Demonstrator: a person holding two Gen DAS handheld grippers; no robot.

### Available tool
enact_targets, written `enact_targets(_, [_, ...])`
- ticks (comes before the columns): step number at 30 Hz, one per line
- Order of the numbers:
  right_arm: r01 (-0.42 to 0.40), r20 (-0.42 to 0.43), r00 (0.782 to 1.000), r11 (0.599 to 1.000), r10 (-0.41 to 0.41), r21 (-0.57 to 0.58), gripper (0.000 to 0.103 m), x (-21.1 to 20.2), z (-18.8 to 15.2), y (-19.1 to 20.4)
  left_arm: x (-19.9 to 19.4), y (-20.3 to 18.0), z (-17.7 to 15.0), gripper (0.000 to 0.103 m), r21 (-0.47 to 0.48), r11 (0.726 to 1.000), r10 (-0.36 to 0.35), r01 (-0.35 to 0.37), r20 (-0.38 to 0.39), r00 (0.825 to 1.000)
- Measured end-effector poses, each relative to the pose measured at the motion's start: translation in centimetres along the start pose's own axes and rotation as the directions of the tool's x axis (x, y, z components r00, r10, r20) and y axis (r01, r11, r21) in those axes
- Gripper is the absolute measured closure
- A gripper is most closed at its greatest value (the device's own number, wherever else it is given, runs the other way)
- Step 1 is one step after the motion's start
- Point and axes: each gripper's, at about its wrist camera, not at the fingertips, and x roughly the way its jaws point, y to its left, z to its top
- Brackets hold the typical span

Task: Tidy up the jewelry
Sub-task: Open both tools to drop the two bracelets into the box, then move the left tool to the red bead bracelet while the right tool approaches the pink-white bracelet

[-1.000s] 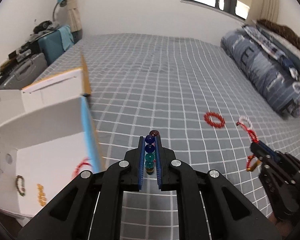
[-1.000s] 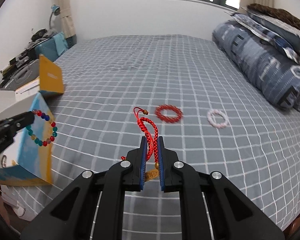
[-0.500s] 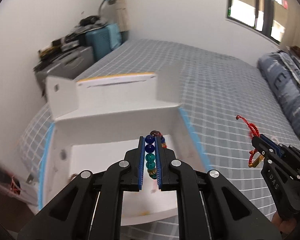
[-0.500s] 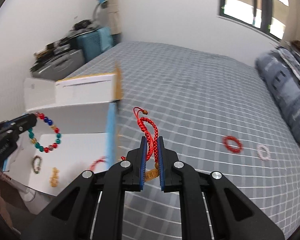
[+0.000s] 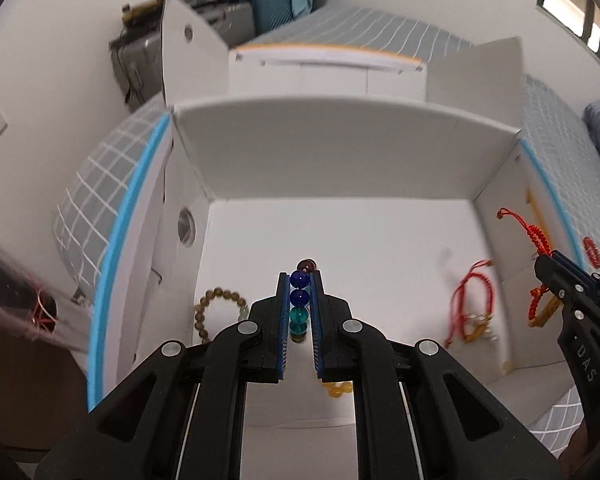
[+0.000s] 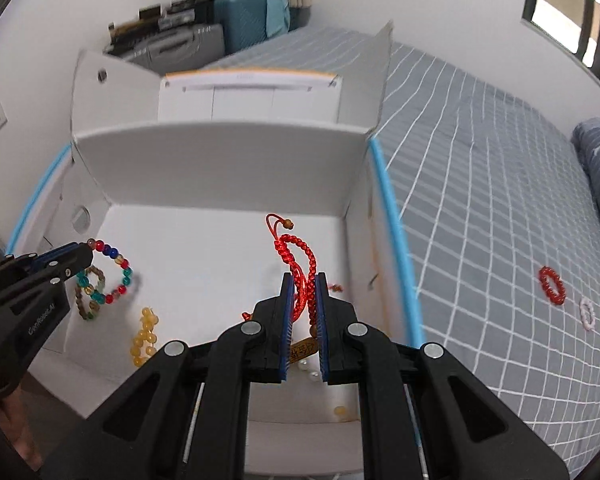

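Left gripper (image 5: pixel 299 308) clenched on bead bracelet (image 6: pixel 108 276), right gripper (image 6: pixel 303 312) clenched on red cord (image 6: pixel 298 264); box (image 5: pixel 340 152) below both jaws. Risk: cord snags pads on release.

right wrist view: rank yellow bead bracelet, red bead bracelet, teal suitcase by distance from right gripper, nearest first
1. yellow bead bracelet, in the white box, left of the right gripper.
2. red bead bracelet, out on the bed, to the right.
3. teal suitcase, against the far wall.
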Motion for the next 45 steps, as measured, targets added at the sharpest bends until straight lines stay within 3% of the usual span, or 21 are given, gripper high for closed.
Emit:
enact_targets(6, [0.005, -0.077, 0.997, 1.0, -0.006, -0.017, 0.093, 1.8, 0.2, 0.9, 1.4, 0.5, 0.1, 0.094, 0.0, 1.0, 0.0, 0.0, -0.056, 0.998])
enact_targets(12, [0.001, -0.099, 0.995, 1.0, -0.004, -0.023, 0.091, 2.2, 0.1, 1.5, 1.1, 0.2, 0.0, 0.093, 0.015, 1.0, 0.017, -0.016, -0.07, 0.997])
enact_targets(16, [-0.014, -0.093, 0.996, 1.0, 0.012, -0.021, 0.074, 1.5, 0.0, 1.6, 1.0, 0.3, 0.1, 0.092, 0.011, 1.0, 0.029, -0.028, -0.063, 0.998])
enact_targets(18, [-0.028, -0.09, 0.996, 1.0, 0.027, -0.012, 0.054, 1.0, 0.0, 1.5, 0.6, 0.5, 0.1, 0.091, 0.005, 0.999, 0.038, -0.038, -0.057, 0.998])
enact_targets(20, [-0.044, -0.081, 0.996, 0.999, 0.043, -0.01, 0.047, 0.3, 0.1, 1.6, 0.1, 0.6, 0.1, 0.082, 0.001, 0.999, 0.038, -0.038, -0.047, 0.998])
enact_targets(22, [-0.042, -0.067, 0.997, 0.999, 0.04, -0.018, 0.04, -0.4, 0.2, 1.8, -0.6, 0.8, 0.1, 0.063, -0.01, 0.999, 0.039, -0.04, -0.03, 0.999])
enact_targets(26, [-0.04, -0.028, 0.999, 0.999, 0.04, -0.027, 0.026, -1.9, 0.5, 2.1, -2.0, 1.0, 0.1, 0.045, -0.023, 0.999, 0.043, -0.043, 0.002, 0.999])
enact_targets(28, [-0.033, 0.004, 0.999, 0.999, 0.033, -0.031, 0.019, -2.7, 0.5, 2.1, -2.7, 1.2, 0.2, 0.029, -0.026, 0.999, 0.046, -0.045, 0.024, 0.999])
enact_targets(31, [-0.008, 0.058, 0.998, 1.0, 0.009, -0.015, 0.01, -3.8, 0.7, 1.6, -3.6, 1.4, 0.2, 0.017, -0.029, 0.998, 0.051, -0.049, 0.054, 0.997])
enact_targets(39, [-0.015, 0.095, 0.995, 1.0, 0.014, 0.009, 0.008, -5.4, 0.5, 0.2, -4.8, 1.5, 0.1, 0.006, -0.035, 0.999, 0.045, -0.042, 0.088, 0.995])
enact_targets(45, [-0.003, 0.114, 0.993, 1.0, 0.001, 0.016, 0.008, -6.4, 0.2, -1.0, -5.3, 0.1, -0.1, 0.006, -0.009, 1.0, 0.03, -0.03, 0.104, 0.994])
